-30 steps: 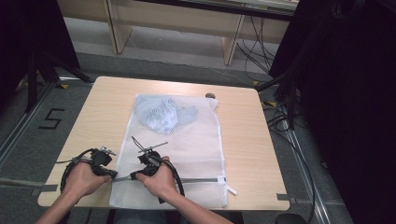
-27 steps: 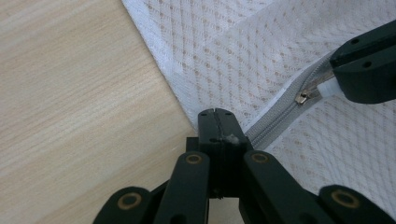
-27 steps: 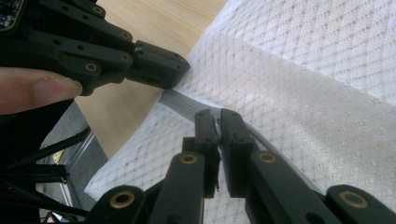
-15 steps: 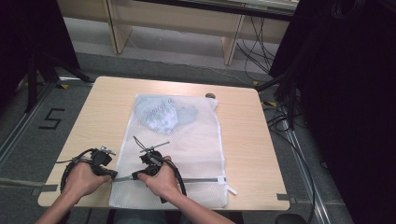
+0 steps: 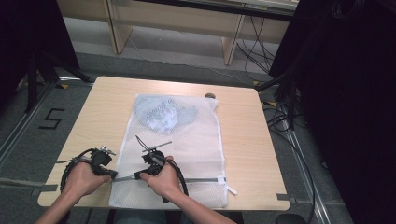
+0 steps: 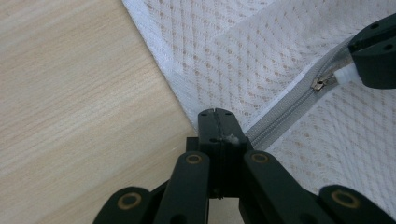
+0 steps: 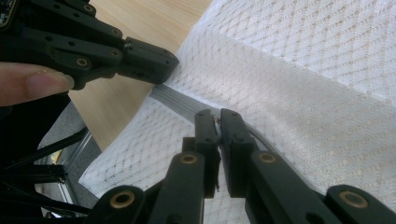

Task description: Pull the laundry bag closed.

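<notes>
Zipping mesh laundry bag [image 5: 187,140]: left tongs [image 6: 215,113] clamp zipper [image 6: 285,112] end, right tongs [image 7: 217,115] clench the pull; next, steady pull along the track.

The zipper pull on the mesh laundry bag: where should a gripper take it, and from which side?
Best by the small white tab on the zipper pull, pinched across its flat faces, coming in low along the grey zipper. The tab sticks out past the slider, while the mesh laundry bag lies flat and limp. The right gripper already pinches it; the left gripper clamps the zipper's end.
</notes>
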`<state>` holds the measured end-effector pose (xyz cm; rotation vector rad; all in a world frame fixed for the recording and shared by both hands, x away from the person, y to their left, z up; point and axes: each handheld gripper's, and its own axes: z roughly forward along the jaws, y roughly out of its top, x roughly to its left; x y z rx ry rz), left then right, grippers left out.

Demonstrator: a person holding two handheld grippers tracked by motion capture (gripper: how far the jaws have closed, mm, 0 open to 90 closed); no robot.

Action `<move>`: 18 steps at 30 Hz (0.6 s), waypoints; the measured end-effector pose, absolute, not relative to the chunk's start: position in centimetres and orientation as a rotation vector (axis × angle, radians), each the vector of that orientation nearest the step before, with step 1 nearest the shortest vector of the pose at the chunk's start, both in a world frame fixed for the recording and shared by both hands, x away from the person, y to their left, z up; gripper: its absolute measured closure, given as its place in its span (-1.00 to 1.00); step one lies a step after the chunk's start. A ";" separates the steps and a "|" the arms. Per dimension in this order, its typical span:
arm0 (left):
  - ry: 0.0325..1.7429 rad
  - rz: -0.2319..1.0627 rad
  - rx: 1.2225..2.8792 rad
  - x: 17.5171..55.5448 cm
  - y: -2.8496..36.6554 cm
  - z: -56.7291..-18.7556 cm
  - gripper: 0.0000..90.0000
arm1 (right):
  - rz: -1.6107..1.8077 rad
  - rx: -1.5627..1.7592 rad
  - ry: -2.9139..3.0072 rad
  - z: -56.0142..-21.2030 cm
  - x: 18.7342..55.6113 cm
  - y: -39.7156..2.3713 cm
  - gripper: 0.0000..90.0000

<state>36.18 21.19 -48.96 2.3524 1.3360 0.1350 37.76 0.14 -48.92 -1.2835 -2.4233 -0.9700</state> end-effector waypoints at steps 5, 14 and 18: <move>1.336 0.136 2.354 36.2 21.2 -48.9 1.00 | -0.990 -1.258 -2.433 -49.0 37.9 0.0 0.93; 1.355 0.141 2.350 36.1 21.2 -48.9 1.00 | -0.959 -1.293 -2.425 -48.9 37.7 -0.2 0.94; 1.348 0.145 2.355 36.1 21.2 -48.9 1.00 | -0.967 -1.262 -2.429 -48.9 37.8 -0.4 0.93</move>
